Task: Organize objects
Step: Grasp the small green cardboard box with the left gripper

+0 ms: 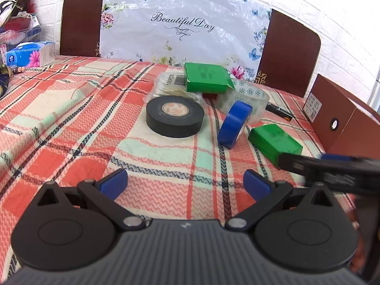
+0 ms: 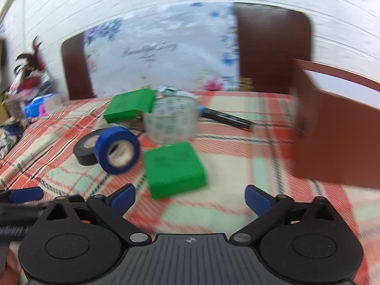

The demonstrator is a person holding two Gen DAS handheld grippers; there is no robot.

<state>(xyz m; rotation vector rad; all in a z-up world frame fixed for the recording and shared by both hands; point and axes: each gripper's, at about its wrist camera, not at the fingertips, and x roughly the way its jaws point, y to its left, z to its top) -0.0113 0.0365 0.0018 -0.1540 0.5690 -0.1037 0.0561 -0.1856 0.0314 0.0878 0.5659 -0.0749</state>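
Note:
A black tape roll (image 1: 175,116) lies flat on the plaid cloth. A blue tape roll (image 1: 234,124) stands on edge against a clear patterned tape roll (image 1: 249,97). One green box (image 1: 206,77) rests on a cotton-swab pack (image 1: 166,86); another green box (image 1: 274,140) lies near the brown box (image 1: 342,118). A black marker (image 1: 279,111) lies behind. My left gripper (image 1: 185,184) is open and empty, short of the black roll. My right gripper (image 2: 190,197) is open and empty, just before the near green box (image 2: 174,168); that view is blurred and also shows the blue roll (image 2: 116,149).
The open brown cardboard box (image 2: 332,128) stands at the right. A floral bag (image 1: 182,26) leans on two brown chair backs behind the table. A blue tissue pack (image 1: 28,54) and clutter sit at the far left. The right gripper's fingers (image 1: 332,168) cross the left view's right side.

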